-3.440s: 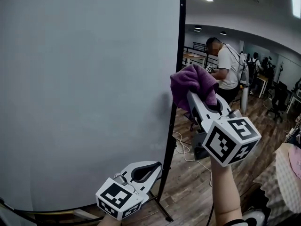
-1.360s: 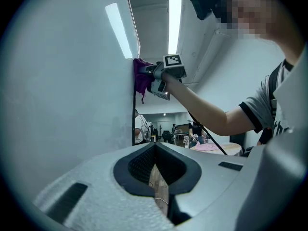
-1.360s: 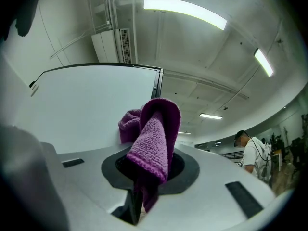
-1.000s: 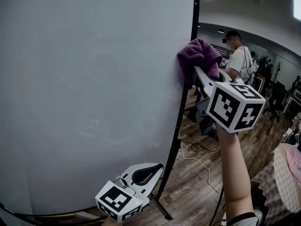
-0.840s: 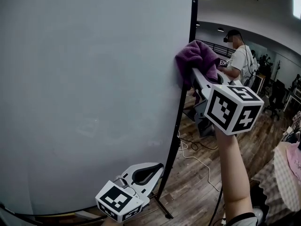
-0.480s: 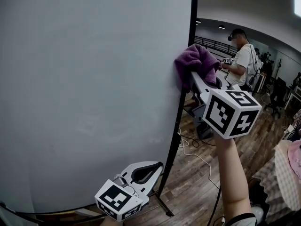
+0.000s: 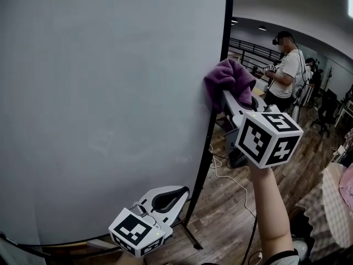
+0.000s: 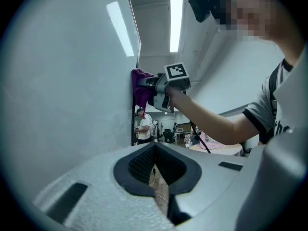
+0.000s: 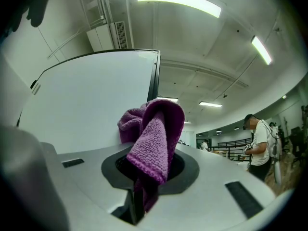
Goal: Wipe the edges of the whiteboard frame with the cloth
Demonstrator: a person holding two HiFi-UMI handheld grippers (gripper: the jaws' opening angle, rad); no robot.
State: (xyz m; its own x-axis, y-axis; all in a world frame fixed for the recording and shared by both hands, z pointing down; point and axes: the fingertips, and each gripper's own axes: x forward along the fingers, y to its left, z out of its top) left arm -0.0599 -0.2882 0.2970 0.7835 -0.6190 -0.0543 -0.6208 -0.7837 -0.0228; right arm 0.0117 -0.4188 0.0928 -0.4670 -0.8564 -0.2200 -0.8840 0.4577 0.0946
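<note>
Purple cloth [image 7: 225, 77] being pressed to the right edge of the whiteboard frame [image 7: 222, 35]

The right tongs [image 7: 227, 99] are clamping the bunched cloth and holding it against the black upright partway up, probably so a thick fold is rubbing the edge. The left tongs [image 7: 165, 199] are hanging low near the whiteboard's [image 7: 110, 93] bottom corner, closed on nothing and apparently idling out of the way. The folds are hiding the exact contact with the frame, and the head view is cutting off the frame's top.

Purple cloth [image 7: 229, 81], black whiteboard frame [image 7: 225, 21], pale grey-white board [image 7: 110, 93], marker cubes [image 7: 268, 138] patterned in black-and-white squares.
</note>
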